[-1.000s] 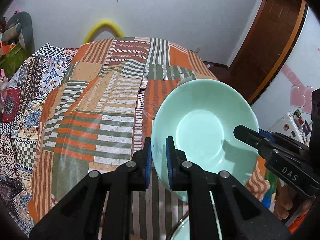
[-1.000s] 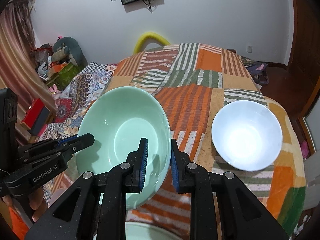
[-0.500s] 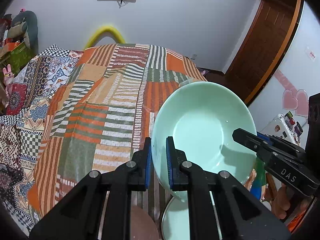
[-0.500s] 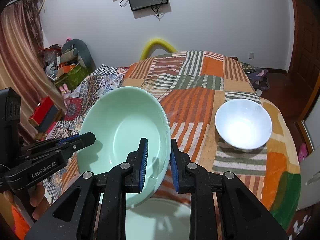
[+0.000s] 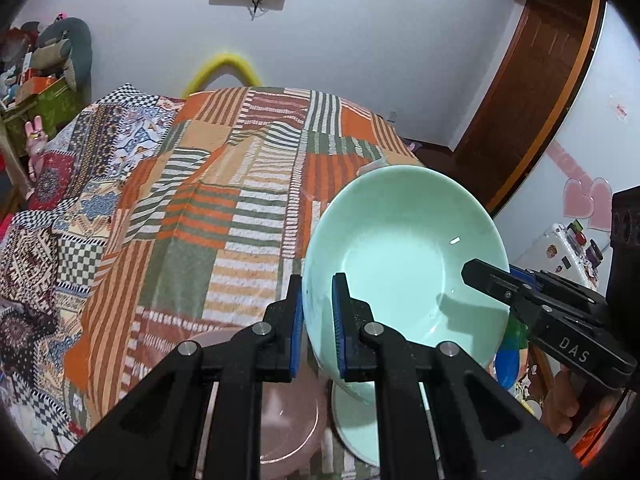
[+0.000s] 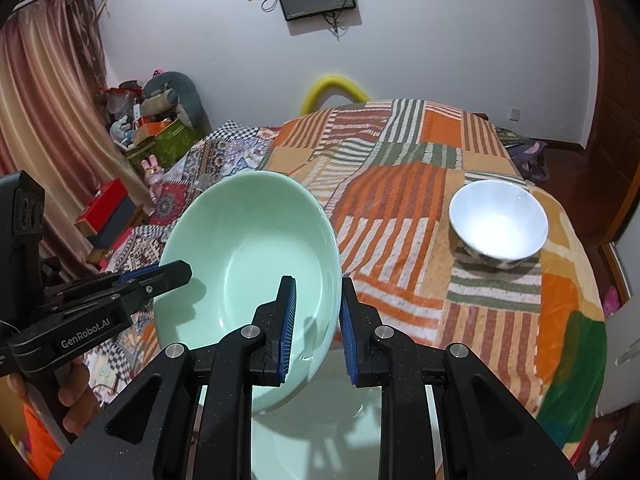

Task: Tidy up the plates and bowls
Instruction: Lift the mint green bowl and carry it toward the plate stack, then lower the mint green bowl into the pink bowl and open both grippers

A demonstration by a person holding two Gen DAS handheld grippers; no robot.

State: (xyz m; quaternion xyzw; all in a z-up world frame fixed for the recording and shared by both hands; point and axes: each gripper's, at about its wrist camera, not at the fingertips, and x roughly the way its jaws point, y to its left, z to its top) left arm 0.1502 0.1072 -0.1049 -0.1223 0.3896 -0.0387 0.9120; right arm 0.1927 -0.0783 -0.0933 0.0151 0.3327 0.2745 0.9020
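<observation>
Since a second ago both tools have drawn back from the bed [image 5: 224, 216], bringing a pink plate [image 5: 288, 424] and a pale green plate [image 5: 356, 420] into view below. Each tool pinches the mint-green bowl [image 5: 404, 256] by its rim: left tool [image 5: 316, 320] on the left edge, right tool [image 6: 316, 332] on the right. It is glossy, plain, tilted, held above the green plate. "DAS" and "GenRobot.AI" mark the tools. Far right on the bedspread sits a white bowl [image 6: 498, 224].
</observation>
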